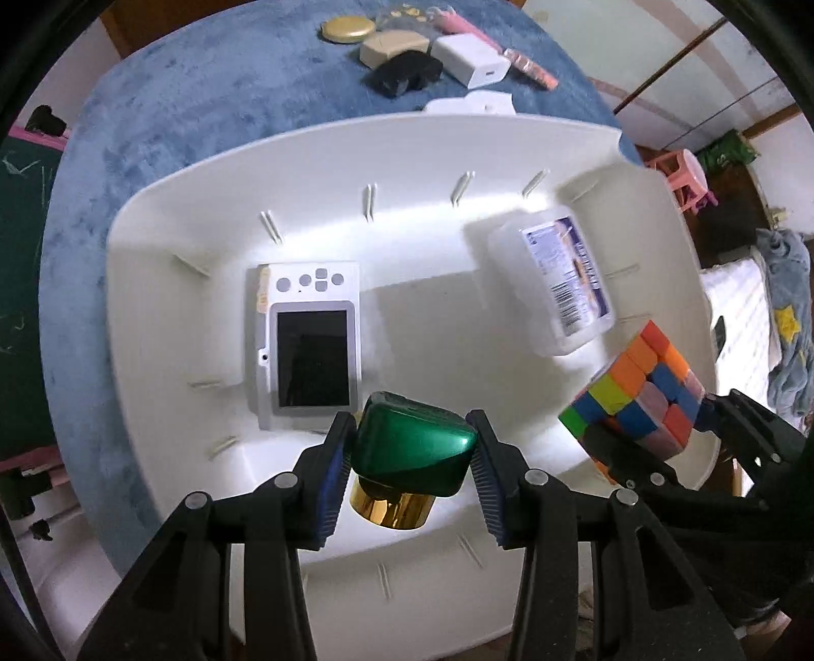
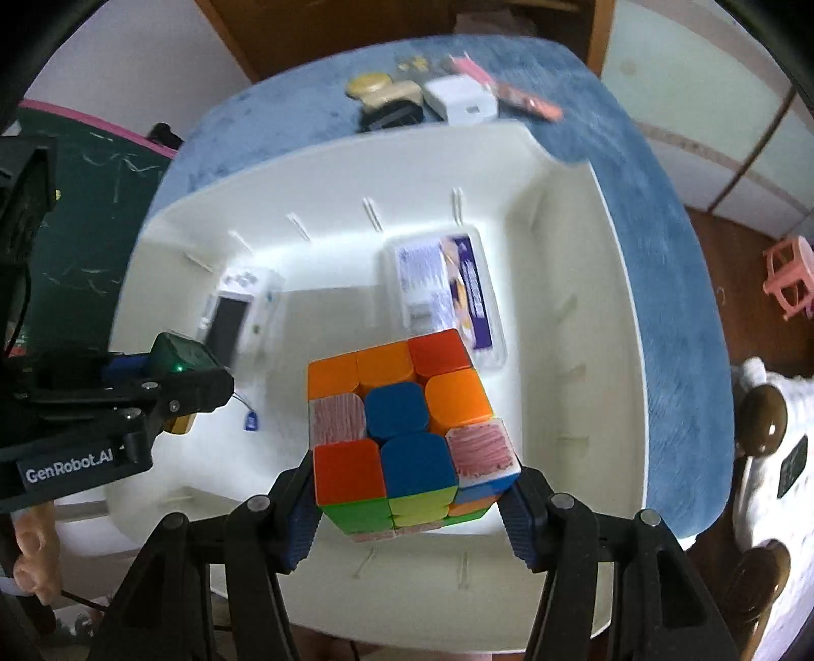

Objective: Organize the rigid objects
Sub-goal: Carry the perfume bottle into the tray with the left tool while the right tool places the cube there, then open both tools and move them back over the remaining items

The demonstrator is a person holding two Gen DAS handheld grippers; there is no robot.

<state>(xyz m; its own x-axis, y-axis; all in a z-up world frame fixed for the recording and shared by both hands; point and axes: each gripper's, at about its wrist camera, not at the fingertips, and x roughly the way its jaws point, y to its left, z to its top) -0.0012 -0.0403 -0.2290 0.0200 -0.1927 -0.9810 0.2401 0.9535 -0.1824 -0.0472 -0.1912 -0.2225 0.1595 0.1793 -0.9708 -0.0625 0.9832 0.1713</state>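
Bin [image 1: 152, 244], white and rigid, sat on the blue-covered table [image 1: 152, 127]. Above it, the right gripper [image 2: 412, 501] pinched a puzzle cube [image 2: 402, 432], light and hard-edged; the left gripper [image 1: 412, 468] squeezed a green bottle [image 1: 414, 447], glossy, probably slippery.

Surface: a blue plush-covered table [image 1: 168, 152] was seen | On it: a white bin [image 1: 152, 356] was set at centre | At 12 o'clock beyond the bin: a gold round lid [image 1: 347, 28], a beige case [image 1: 391, 47], a black object [image 1: 404, 73], a white charger [image 1: 470, 61] and a pink strip [image 1: 529, 63] were laid close together.
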